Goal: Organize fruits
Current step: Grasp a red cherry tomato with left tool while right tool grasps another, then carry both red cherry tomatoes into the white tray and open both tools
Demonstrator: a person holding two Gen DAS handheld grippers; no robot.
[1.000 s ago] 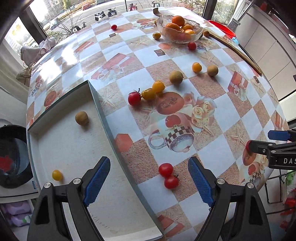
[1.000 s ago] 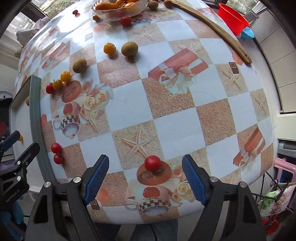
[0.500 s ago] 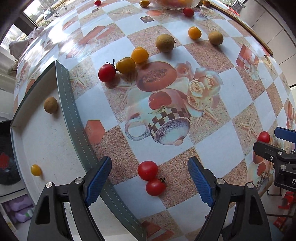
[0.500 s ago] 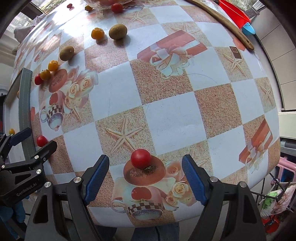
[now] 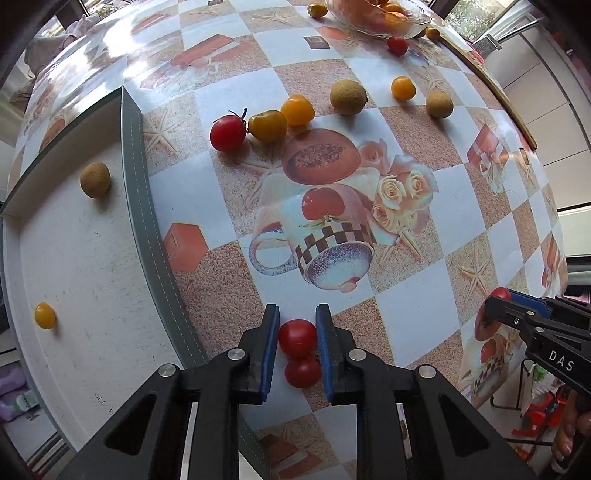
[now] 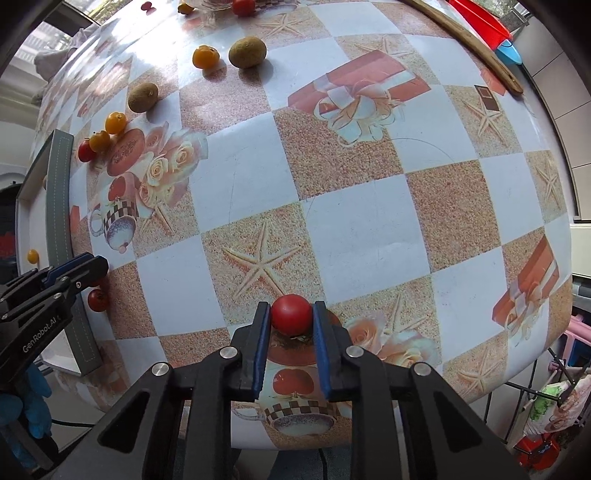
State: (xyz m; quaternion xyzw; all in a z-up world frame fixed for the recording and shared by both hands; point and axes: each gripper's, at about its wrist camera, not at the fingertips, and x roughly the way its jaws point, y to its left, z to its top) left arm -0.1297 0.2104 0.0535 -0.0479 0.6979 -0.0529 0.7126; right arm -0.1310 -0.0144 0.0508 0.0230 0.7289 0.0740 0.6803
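Note:
My left gripper is shut on a red tomato on the patterned table; a second red tomato lies just behind it between the fingers. My right gripper is shut on another red tomato near the table's front edge. A white tray with a grey rim sits at the left and holds a brown kiwi and a small yellow tomato. Loose on the table are a red tomato, two yellow tomatoes, two kiwis and an orange tomato.
A glass bowl of oranges stands at the far edge, with a red tomato beside it. A wooden stick and a red basin lie at the far right. The table edge is close to both grippers.
Both grippers have moved forward and down and closed, each on a red tomato that lay between its open fingers before.

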